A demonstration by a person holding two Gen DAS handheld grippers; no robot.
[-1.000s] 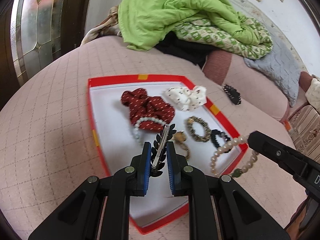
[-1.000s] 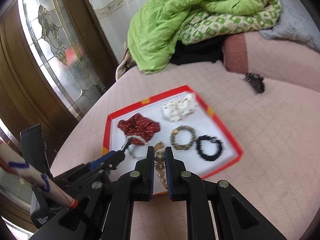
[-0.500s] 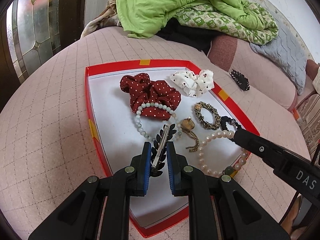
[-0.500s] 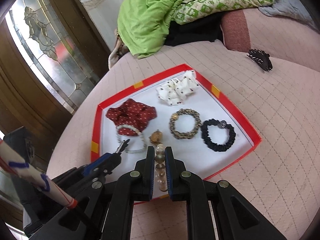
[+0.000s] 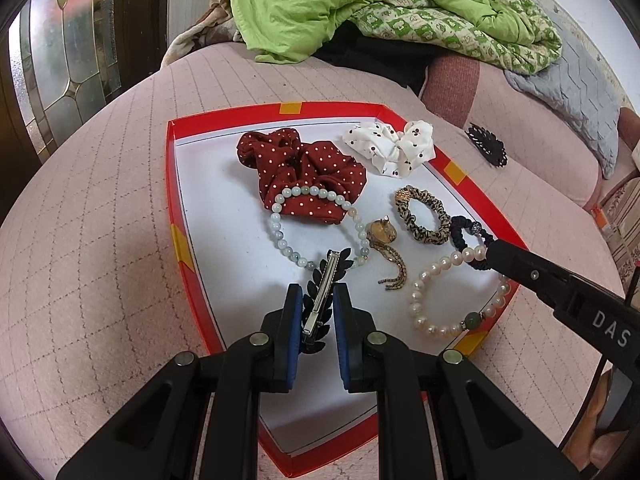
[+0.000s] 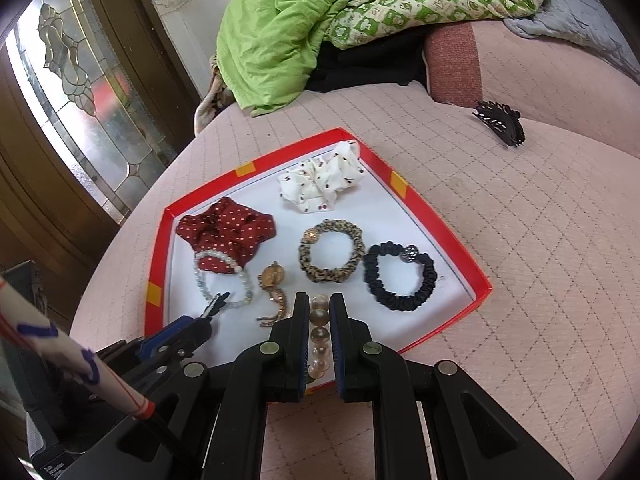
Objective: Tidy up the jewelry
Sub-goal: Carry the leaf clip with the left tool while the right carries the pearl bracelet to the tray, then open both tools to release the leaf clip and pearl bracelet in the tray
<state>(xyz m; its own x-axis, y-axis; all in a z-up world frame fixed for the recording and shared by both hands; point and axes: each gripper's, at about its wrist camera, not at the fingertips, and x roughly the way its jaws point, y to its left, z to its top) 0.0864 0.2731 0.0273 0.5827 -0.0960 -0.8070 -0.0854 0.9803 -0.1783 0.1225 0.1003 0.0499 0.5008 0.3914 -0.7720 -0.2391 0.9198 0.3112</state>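
Looking at a glossy red cardboard tray (image 5: 173, 184) with a smooth white floor. Seeing soft cloth scrunchies, a shiny metal-backed leaf clip (image 5: 324, 288), lustrous pearl bracelet (image 5: 448, 304), a gold metallic charm (image 5: 382, 234). Sitting on matt quilted pink fabric (image 6: 540, 240). Showing matt black plastic with blue rubbery pads (image 5: 294, 320).

Right wrist view: pearl bracelet (image 6: 320, 336) shows only as a few beads between the fingers of the right gripper (image 6: 319, 340); the rest of the loop is hidden. Hair clip (image 6: 214, 306) mostly hidden behind the left gripper (image 6: 200, 322). Left wrist view: black hair tie (image 5: 466, 240) partly covered by the right gripper's finger (image 5: 520, 266). Red scrunchie (image 5: 304, 176) hides nothing of the jade bracelet (image 5: 320, 226) lying over its edge.
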